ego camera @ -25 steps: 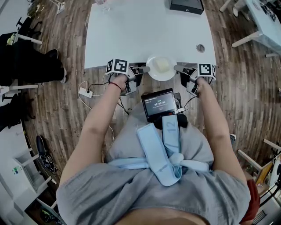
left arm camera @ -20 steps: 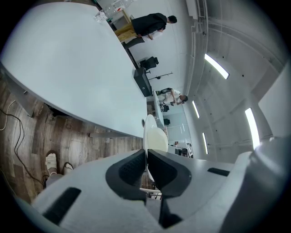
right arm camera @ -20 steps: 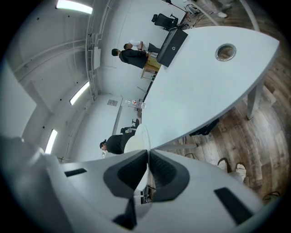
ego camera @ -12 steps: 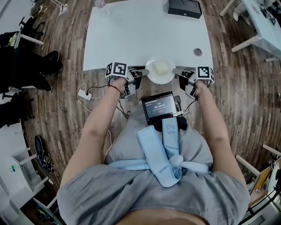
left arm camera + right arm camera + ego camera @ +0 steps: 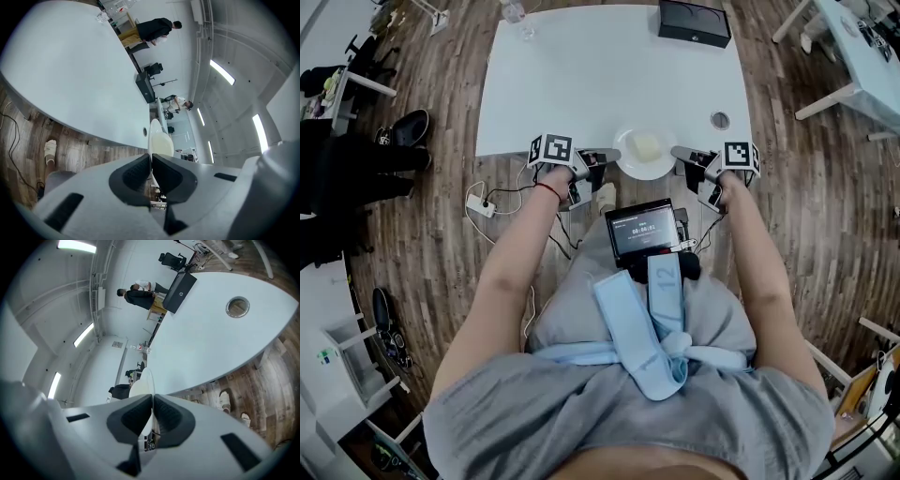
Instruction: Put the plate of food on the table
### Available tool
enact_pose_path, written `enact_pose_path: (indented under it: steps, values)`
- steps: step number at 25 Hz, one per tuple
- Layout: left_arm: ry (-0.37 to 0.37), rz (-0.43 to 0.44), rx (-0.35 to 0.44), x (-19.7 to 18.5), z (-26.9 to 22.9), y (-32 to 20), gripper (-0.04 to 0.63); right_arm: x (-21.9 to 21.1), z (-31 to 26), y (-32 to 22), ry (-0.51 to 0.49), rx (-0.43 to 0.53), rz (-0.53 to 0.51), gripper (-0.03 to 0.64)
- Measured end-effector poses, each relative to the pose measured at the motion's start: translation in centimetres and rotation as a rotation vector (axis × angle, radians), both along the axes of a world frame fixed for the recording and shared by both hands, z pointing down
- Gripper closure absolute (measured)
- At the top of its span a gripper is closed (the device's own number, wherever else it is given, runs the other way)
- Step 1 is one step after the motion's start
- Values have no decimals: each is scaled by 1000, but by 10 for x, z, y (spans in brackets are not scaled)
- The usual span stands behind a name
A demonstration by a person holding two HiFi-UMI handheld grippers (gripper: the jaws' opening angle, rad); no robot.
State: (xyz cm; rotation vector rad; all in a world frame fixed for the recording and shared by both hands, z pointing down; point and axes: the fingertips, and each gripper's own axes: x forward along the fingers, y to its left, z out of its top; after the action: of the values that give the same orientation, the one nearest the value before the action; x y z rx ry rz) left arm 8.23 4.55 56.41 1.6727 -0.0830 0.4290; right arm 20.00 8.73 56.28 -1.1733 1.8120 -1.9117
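Observation:
A round white plate (image 5: 646, 155) carrying a pale yellow piece of food (image 5: 646, 144) hangs at the near edge of the white table (image 5: 581, 75), partly over it. My left gripper (image 5: 613, 154) is shut on the plate's left rim and my right gripper (image 5: 677, 152) is shut on its right rim. In the left gripper view the plate (image 5: 156, 139) shows edge-on, pinched between the black pads (image 5: 136, 173). From the right gripper view the plate's rim (image 5: 144, 383) likewise runs into the shut jaws.
A black box (image 5: 694, 22) lies at the table's far edge, a water bottle (image 5: 516, 13) at its far left corner, and a cable hole (image 5: 720, 119) near the right. A power strip (image 5: 483, 202) and cables lie on the wood floor. Another white table (image 5: 862, 47) stands right.
The plate and both grippers have stayed together at the table's near edge; the view has shifted slightly, showing more of the table's far side.

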Motion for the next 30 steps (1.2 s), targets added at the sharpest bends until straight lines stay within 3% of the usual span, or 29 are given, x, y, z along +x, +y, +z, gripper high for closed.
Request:
enact_pose_path:
  steps: [16, 22, 30]
  values:
    - [21, 0, 41, 7, 1, -25, 563, 7, 1, -28, 25, 45, -17, 580]
    - [5, -43, 2, -9, 9, -101, 563, -8, 8, -111, 30, 13, -65, 578]
    - [-3, -113, -3, -48, 15, -161, 563, -45, 14, -181, 37, 9, -144, 578]
